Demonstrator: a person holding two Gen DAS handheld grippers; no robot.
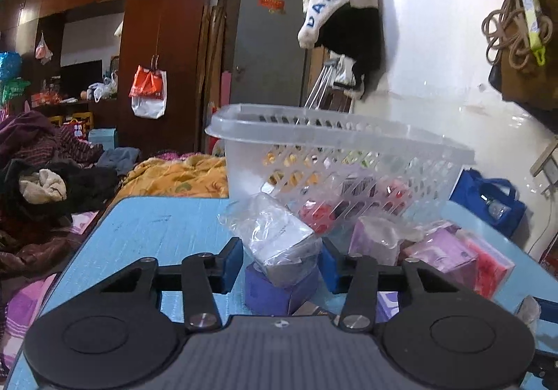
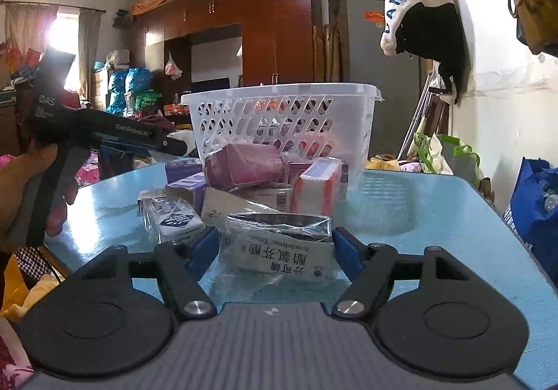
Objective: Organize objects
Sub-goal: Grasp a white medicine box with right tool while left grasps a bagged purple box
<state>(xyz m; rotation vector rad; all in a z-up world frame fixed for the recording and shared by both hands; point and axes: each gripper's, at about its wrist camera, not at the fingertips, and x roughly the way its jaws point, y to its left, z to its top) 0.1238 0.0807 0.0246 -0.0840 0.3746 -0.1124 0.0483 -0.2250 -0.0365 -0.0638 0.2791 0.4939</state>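
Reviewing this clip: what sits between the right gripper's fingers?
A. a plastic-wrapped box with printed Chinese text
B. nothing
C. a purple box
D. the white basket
A: in the right wrist view the wrapped box with printed text lies between the right gripper's blue pads, on the table.

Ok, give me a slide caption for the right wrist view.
Right gripper closed on a plastic-wrapped medicine box, piled boxes and white basket beyond on the blue table.

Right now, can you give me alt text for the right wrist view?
The right gripper is closed on a plastic-wrapped medicine box on the blue table. Behind it sits a pile of boxes before a white basket.
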